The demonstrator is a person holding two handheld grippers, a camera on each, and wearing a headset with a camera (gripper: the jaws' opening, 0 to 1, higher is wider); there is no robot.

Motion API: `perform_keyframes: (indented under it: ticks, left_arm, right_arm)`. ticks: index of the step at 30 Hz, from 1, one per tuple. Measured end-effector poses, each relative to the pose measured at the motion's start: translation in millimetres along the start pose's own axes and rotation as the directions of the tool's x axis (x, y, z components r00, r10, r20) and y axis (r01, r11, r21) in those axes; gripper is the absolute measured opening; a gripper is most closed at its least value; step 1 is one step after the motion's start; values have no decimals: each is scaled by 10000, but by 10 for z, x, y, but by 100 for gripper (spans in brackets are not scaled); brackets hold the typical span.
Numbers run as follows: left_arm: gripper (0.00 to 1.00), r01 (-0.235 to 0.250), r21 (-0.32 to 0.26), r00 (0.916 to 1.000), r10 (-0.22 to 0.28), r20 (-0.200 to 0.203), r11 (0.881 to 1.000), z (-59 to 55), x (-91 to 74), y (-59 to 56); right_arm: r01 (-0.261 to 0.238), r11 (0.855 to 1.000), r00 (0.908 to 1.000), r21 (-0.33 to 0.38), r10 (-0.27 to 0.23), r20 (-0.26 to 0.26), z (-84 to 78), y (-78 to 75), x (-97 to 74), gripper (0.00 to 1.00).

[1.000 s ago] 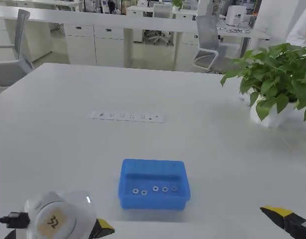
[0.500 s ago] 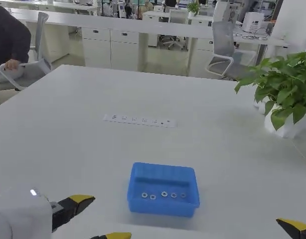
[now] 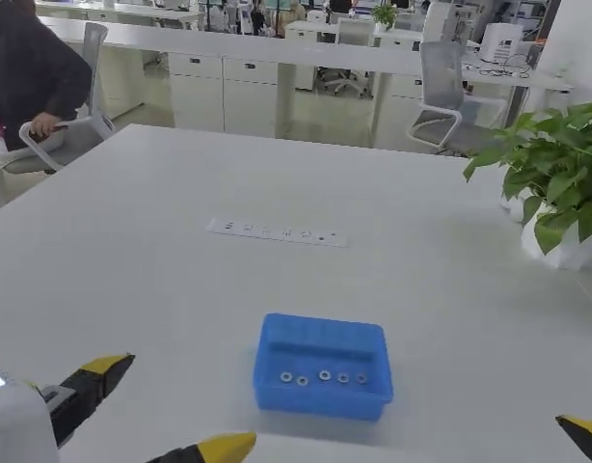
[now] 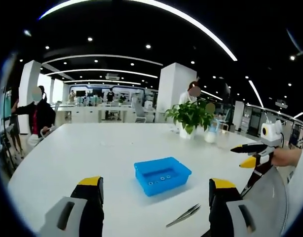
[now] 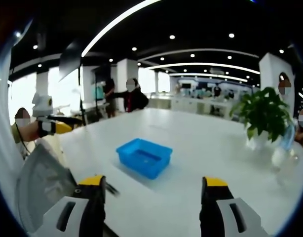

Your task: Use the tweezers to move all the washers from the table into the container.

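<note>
A blue container [image 3: 323,367] stands on the white table [image 3: 180,280], with several small washers [image 3: 323,376] in a row inside it. The tweezers [image 4: 183,216] lie on the table in front of the container [image 4: 161,175], between my two grippers, with nothing holding them. My left gripper [image 3: 166,405] is at the near left, open and empty, its yellow tips wide apart [image 4: 155,197]. My right gripper [image 5: 152,190] is also open and empty; one yellow tip [image 3: 583,429] shows at the near right. The container [image 5: 144,155] sits ahead of it.
A potted plant [image 3: 556,164] stands at the table's right side, and a white power strip [image 3: 277,232] lies beyond the container. A person [image 3: 26,68] sits on a chair at the far left. Office chairs and desks stand behind the table.
The head camera has shifted, so the whole scene sits differently. The left gripper's two yellow tips have come into sight, spread apart. The washers and container have not moved.
</note>
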State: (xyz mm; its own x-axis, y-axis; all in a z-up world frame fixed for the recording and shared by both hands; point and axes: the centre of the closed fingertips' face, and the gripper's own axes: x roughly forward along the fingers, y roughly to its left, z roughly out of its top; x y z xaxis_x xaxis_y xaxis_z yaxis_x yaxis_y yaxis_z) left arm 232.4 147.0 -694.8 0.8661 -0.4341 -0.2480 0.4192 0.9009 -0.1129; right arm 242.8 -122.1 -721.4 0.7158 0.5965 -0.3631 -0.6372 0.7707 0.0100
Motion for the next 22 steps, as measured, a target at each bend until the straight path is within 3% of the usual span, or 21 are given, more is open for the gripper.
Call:
perform_keyframes:
  ticks: [4, 8, 12, 19, 22]
  left_arm:
    - [98, -181, -152, 9995, 184, 242, 9997, 43, -29, 52]
    - [99, -452, -154, 9982, 458, 395, 9989, 57, -68, 98]
    - [99, -573, -563, 9964, 607, 600, 9968, 72, -103, 120]
    - [99, -735, -474, 9953, 763, 590, 9962, 71, -142, 142]
    - [99, -760, -524, 9947, 794, 657, 9957, 87, -157, 148]
  right_arm:
    - [162, 9999, 9998, 47, -162, 117, 27, -21, 5, 84]
    - [351, 9993, 9990, 139, -355, 283, 66, -36, 3, 91]
    - [543, 9981, 9978, 289, -553, 362, 87, -60, 4, 99]
    - [671, 9958, 9961, 617, -704, 523, 126, -83, 15, 99]
    - [541, 9960, 9978, 707, -566, 347, 89, -64, 43, 99]
